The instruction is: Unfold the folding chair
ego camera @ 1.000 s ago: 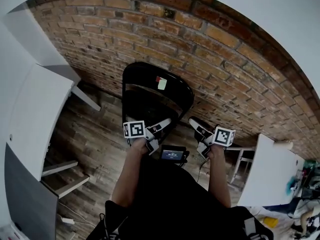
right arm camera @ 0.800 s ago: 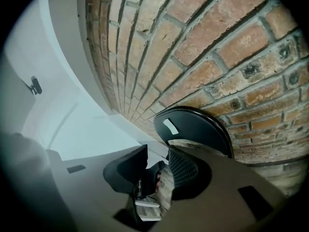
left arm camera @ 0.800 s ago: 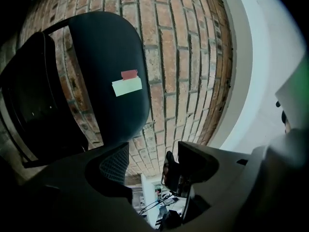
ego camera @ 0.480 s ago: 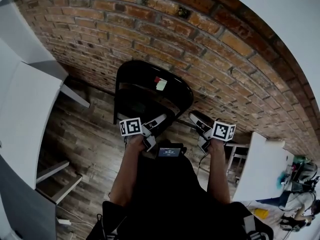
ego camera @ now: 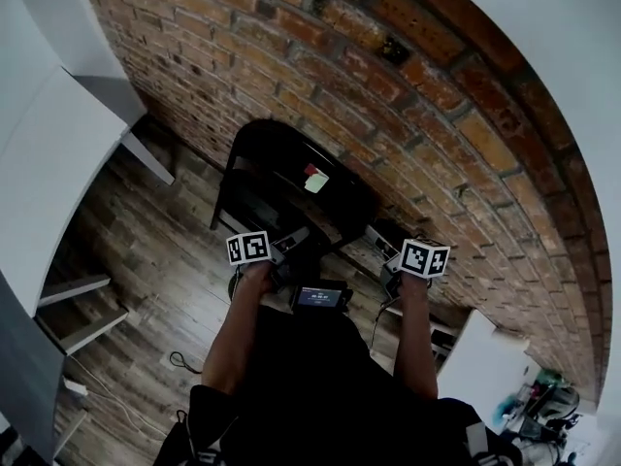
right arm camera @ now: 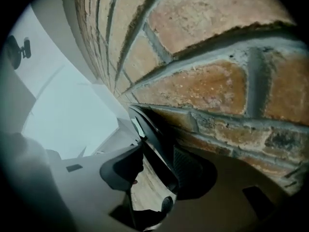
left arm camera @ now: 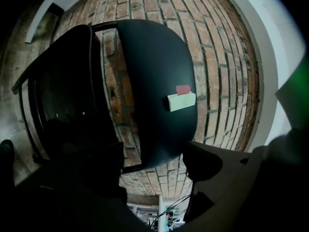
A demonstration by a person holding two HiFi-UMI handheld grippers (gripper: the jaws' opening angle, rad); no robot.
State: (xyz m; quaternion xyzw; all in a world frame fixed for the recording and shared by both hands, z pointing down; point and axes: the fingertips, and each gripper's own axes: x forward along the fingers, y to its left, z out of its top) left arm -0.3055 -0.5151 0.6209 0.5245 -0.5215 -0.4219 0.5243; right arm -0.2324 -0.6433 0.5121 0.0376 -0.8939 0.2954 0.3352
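Observation:
The black folding chair point(ego camera: 291, 173) stands against the brick wall, its backrest bearing a pale sticky note point(ego camera: 315, 180). In the left gripper view the backrest point(left arm camera: 154, 81) fills the middle and the seat point(left arm camera: 63, 105) lies at left. My left gripper point(ego camera: 289, 242) is at the chair's near left side. Its jaws point(left arm camera: 149, 166) have just been opening and stand open, with the backrest's lower edge seen between them, untouched. My right gripper point(ego camera: 376, 241) is at the chair's right edge. Its jaws point(right arm camera: 154, 170) have just been opening too, and the chair's black rim point(right arm camera: 154, 144) runs between the pads.
The brick wall point(ego camera: 437, 115) rises right behind the chair. A white desk point(ego camera: 49, 163) stands at left, and a white table point(ego camera: 475, 357) at lower right. A cable point(ego camera: 184, 362) lies on the wood floor. A small screen point(ego camera: 318, 297) hangs at the person's chest.
Both hands have sunk and drawn closer to the chair's lower part. The head view has swung, shifting wall and desk in the picture. The chair stands where it was.

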